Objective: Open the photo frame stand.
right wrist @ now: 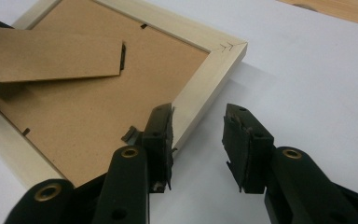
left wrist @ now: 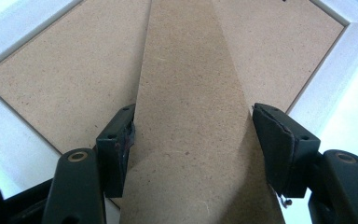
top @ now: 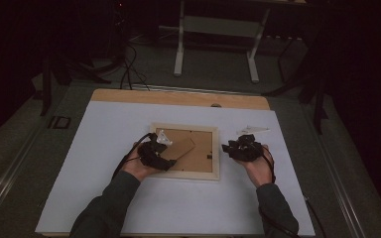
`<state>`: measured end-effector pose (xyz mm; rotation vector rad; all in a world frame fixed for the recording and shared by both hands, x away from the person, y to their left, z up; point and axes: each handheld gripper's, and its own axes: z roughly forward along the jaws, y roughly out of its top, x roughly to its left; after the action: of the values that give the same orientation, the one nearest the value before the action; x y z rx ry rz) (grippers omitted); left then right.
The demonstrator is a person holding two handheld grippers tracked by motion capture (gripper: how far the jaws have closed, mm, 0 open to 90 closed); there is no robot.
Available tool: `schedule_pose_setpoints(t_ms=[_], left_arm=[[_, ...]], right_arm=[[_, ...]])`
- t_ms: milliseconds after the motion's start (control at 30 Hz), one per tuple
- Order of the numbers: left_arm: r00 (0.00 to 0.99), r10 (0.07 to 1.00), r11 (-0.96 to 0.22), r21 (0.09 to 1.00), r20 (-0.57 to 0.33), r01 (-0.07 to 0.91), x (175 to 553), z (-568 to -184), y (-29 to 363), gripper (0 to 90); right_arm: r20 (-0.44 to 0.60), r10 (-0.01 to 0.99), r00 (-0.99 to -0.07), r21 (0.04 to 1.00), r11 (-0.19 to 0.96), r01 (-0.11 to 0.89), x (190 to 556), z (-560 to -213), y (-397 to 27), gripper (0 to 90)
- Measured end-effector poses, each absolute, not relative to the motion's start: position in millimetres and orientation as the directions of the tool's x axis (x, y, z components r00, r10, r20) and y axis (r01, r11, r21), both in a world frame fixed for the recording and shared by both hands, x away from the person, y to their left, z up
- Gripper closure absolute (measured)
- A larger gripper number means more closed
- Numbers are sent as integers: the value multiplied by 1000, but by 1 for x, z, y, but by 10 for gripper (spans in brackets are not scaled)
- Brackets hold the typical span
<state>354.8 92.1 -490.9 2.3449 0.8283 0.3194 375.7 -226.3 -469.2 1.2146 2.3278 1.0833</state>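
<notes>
The picture frame (top: 184, 150) lies face down in the middle of the white table sheet (top: 104, 188), brown backing board up, and the left gripper (left wrist: 191, 140) has its jaws clamped across the cardboard easel stand (left wrist: 191, 93), one pad on each long edge of that tapering leg, which lifts at a slant off the backing board (left wrist: 65, 84). Over on the other side, the right gripper (right wrist: 198, 140) hangs free with nothing between its jaws, parted about half way, straddling the air just above the frame's pale wooden rail (right wrist: 200, 84) near the mitred corner. By the look of it the job in hand is working that stand out while the frame stays put, and the tidy way to do it is to keep the left grip square on the leg's edges, swing it about its hinge rather than pull it sideways, and bring the right jaws down onto the rail to pin the frame so it cannot skate on the smooth sheet. Cardboard creases easily, so a slow pull looks wise. The count: one frame, one stand, two grippers, and one small whitish object (top: 253, 130) lying on the sheet beyond the right hand (top: 259, 166), too small to identify.
</notes>
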Motion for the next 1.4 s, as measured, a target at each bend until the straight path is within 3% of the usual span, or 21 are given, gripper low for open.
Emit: schedule_pose_setpoints(t_ms=[1400], left_arm=[[746, 645, -612, 696, 164, 376, 325, -488, 88, 373]], right_arm=[[56, 804, -592, 693, 395, 603, 406, -437, -209, 586]])
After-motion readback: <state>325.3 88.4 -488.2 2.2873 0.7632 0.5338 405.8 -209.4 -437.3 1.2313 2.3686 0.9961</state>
